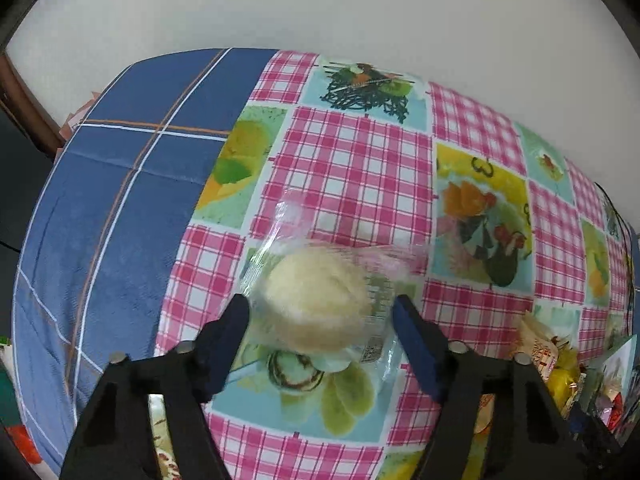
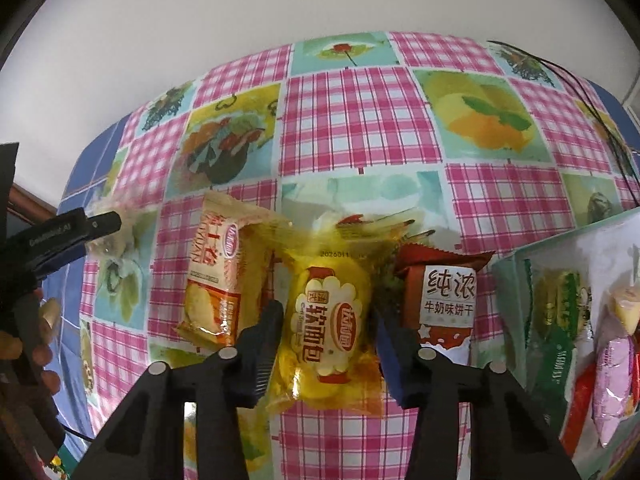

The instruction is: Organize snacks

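Left wrist view: the left gripper [image 1: 320,316] points steeply down, its jaws spread either side of a clear-wrapped pale bun [image 1: 318,304] lying on the counter [image 1: 352,160], not visibly pressing it.

Right wrist view: the right gripper [image 2: 326,340] points steeply down, pinching a yellow bread packet [image 2: 330,320], probably bound for the box [image 2: 516,280] alongside.

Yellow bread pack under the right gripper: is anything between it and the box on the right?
Yes. The red biscuit pack lies on the cloth between the yellow bread pack and the box. The right gripper straddles the bread pack, so carrying it over the biscuits should probably clear them.
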Tool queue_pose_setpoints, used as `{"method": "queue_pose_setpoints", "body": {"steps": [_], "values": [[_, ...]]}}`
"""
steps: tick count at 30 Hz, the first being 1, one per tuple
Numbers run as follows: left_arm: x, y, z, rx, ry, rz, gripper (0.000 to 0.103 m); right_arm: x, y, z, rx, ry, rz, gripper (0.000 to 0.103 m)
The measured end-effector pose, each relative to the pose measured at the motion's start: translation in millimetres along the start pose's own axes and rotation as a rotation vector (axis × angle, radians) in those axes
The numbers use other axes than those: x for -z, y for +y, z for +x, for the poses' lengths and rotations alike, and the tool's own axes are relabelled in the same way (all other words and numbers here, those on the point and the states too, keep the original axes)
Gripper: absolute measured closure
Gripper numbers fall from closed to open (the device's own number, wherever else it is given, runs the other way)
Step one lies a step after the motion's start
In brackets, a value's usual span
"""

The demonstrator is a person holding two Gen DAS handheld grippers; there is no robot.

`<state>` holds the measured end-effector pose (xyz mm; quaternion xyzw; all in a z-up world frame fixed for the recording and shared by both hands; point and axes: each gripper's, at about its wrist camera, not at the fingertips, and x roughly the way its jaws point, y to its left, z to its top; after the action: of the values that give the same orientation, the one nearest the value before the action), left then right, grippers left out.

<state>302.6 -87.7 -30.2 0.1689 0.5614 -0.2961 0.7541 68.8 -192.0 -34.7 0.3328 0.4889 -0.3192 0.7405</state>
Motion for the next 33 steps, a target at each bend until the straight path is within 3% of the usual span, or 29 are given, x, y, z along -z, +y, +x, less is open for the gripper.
{"method": "queue_pose_setpoints", "body": {"steps": [4,11,22,33], "values": [[-0.2,-3.9,-1.8,-0.016,-0.004,0.016,0.039,0.4,-1.5,3.4,-0.011,-0.003,0.005,0.059],[13.8,1.4,-13.6,0.014,-0.007,-0.049,0.047,7.1,-3.7,-4.8,-0.040,-0.001,0.012,0.061],[78.3,-6.2,-44.5,0.132,0.010,-0.199,0.050,33.9,-9.5,-44.1,-0.085,-0.017,0.015,0.061],[131.1,-49.2,-90.2,0.201,-0.038,-0.237,0.050,65.5,-32.5,-85.8,-0.086,-0.061,0.012,0.061]]}}
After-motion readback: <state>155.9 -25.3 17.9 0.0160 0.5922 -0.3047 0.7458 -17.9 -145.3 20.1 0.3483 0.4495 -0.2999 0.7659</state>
